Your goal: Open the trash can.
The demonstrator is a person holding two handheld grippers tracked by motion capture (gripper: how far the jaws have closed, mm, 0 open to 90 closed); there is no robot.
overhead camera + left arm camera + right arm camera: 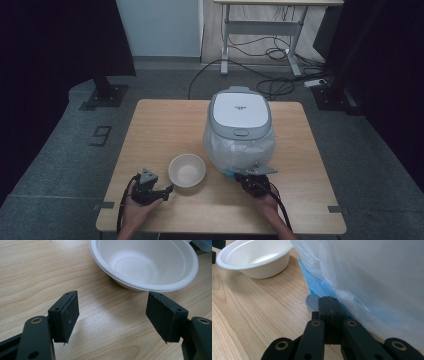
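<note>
Left gripper (169,189): near left of the worktop (160,125), held low in the person's hand; its jaws stand wide apart and empty, aimed at the bowl, as the left gripper view makes plain.

Right gripper (239,176): near right, its jaws pressed together at the foot of the cooker; whether they pinch a fold of the plastic film cannot be told from the right gripper view.

Bowl (187,170): a white disposable bowl, empty, upright on the wood just beyond the left jaws and just left of the cooker; apart from both grippers.

Rice cooker (240,112): white and grey, lid shut, standing at the middle right of the worktop; its body is wrapped in clear plastic film (367,272) with a blue edge (317,287) at the base.

Progress: by the look of it, work has barely begun. The wrap is on, the lid down, the bowl unfilled and ungrasped. Left to do, seemingly: freeing or opening the cooker and bringing the bowl into play.

Far: dark floor, cables and a desk frame.
</note>
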